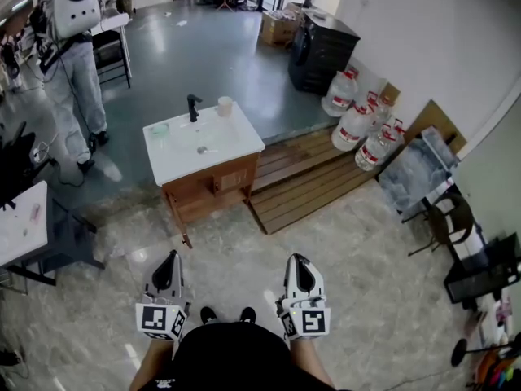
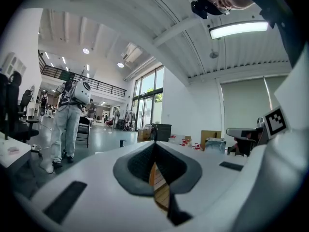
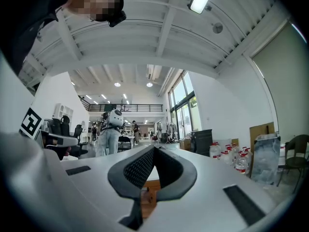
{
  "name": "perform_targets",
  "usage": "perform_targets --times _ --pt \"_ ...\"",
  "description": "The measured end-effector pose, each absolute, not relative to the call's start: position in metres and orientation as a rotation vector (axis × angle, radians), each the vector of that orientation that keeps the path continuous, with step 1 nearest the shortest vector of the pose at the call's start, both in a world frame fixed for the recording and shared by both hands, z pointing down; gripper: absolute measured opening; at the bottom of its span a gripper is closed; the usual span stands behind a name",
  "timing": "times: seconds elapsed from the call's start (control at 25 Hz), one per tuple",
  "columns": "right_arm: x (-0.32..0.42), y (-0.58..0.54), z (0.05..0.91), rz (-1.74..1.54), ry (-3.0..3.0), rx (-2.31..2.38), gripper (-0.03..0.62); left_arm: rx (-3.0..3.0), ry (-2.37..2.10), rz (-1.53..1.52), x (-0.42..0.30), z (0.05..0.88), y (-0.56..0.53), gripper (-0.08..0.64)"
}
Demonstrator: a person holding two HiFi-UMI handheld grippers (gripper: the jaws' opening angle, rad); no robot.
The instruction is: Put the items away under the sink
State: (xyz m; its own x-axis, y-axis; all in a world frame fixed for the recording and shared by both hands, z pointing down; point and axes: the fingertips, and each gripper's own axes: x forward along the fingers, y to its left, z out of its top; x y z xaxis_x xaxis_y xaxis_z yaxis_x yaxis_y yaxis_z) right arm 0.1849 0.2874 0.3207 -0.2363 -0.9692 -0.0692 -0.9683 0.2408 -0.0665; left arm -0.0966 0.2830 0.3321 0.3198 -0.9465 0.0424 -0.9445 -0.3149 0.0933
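From the steep head view the inside of the sink cabinet (image 1: 207, 192) cannot be seen. The pale green thing (image 1: 159, 129) on its white worktop (image 1: 236, 141) is too small to be named. The white table (image 1: 18, 222) is cut off by the left edge, and the person's forearms (image 1: 145, 371) by the bottom edge. In the left gripper view only a blurred strip of wood (image 2: 158, 180) is shown between the fingers (image 2: 137, 166). To what it belongs cannot be told.

Left tongs (image 1: 172, 257), right tongs (image 1: 298, 260) closed, level.
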Motion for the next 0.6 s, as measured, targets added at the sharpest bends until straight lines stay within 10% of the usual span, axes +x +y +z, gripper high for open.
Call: perform_targets --times 0.6 --pt "0.1862 0.2880 0.3213 -0.022 2.413 -1.853 0.104 2.470 -1.772 -0.045 -0.0933 0.3310 0.2829 0.005"
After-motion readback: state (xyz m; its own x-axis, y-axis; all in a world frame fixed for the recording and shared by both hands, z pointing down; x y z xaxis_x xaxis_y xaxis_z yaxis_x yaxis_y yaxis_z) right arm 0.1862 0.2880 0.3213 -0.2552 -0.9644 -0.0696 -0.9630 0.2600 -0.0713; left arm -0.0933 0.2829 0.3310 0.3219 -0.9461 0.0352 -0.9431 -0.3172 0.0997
